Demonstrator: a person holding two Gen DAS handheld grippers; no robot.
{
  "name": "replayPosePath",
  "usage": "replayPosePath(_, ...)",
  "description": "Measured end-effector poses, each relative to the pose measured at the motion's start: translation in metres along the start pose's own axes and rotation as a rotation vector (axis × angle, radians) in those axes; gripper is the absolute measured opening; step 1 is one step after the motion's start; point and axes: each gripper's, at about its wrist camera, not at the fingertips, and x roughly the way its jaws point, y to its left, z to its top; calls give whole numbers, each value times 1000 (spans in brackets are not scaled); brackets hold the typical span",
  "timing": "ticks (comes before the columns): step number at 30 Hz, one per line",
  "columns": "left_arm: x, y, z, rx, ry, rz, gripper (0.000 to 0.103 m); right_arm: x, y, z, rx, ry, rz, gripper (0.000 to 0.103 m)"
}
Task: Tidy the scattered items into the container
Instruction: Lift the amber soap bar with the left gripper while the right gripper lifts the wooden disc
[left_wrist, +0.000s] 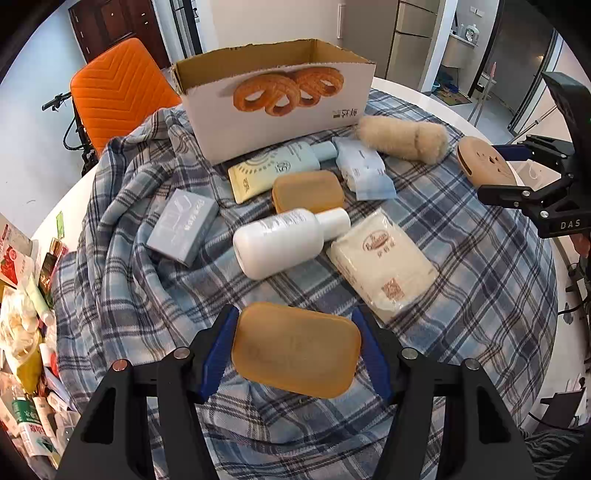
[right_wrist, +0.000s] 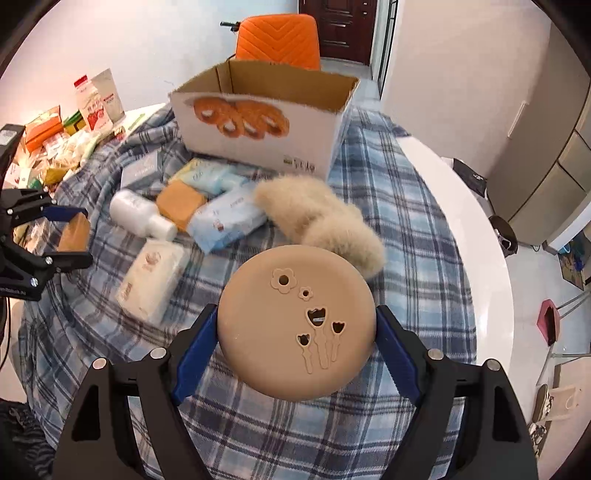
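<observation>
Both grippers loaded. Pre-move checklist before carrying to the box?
1. Left gripper clamps the amber soap bar on both sides: ok.
2. Right gripper clamps the tan round disc: ok.
3. Both loads lifted off the plaid cloth: ok.
4. Cardboard box upright, top open: ok.
5. Room inside box: cannot tell, floor hidden.
6. Grippers apart from each other: ok.

An orange chair (left_wrist: 122, 88) stands behind the round white table (right_wrist: 476, 236), near a dark door (left_wrist: 118, 26)
</observation>
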Motion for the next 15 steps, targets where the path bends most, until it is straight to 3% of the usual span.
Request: replayPosePath(15, -23, 15, 55, -31, -69, 30, 66, -9, 5, 47, 17, -81, 51, 82)
